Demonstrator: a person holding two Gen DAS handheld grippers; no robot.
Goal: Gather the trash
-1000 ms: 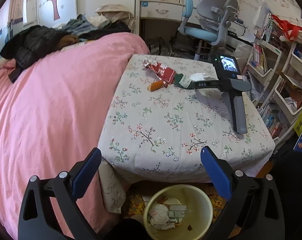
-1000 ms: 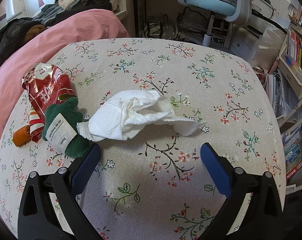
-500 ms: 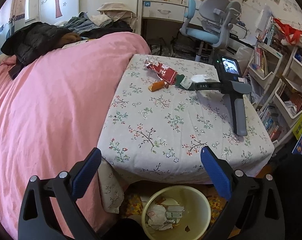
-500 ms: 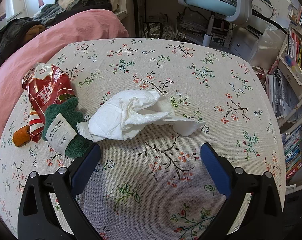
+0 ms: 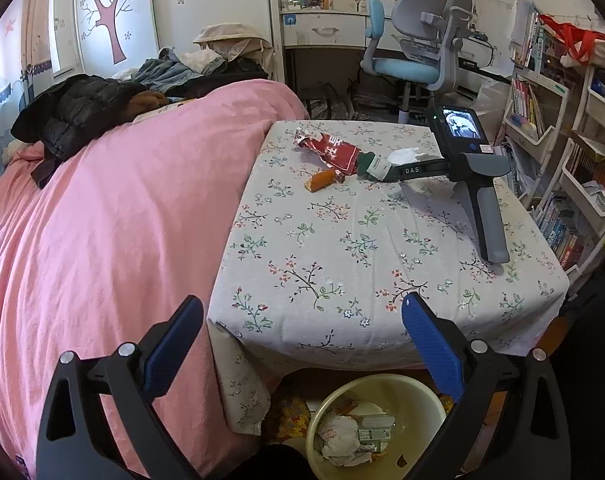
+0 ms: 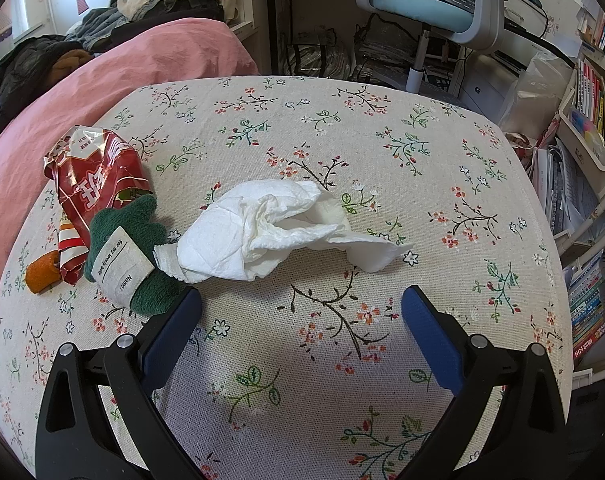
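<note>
A crumpled white tissue [image 6: 270,232] lies mid-table, just beyond my open right gripper [image 6: 302,320], which rests on the flowered tablecloth [image 6: 342,128]. Left of the tissue sit a green plush piece with a white label [image 6: 130,260], a red snack wrapper [image 6: 94,176] and an orange stub [image 6: 42,276]. My left gripper [image 5: 302,332] hangs open and empty off the table's near edge, above a yellow bin [image 5: 414,396] that holds crumpled paper. From the left wrist view the right gripper [image 5: 414,170] lies on the table beside the wrapper [image 5: 334,152] and the tissue [image 5: 406,156].
A bed under a pink cover [image 5: 102,220] runs along the table's left side, with dark clothes [image 5: 78,116] heaped on it. A blue-grey desk chair [image 5: 418,52] stands behind the table. Bookshelves [image 5: 562,184] crowd the right side.
The left gripper has drawn back and a little higher, so the table and bin look smaller. The right gripper and the trash on the table have not moved.
</note>
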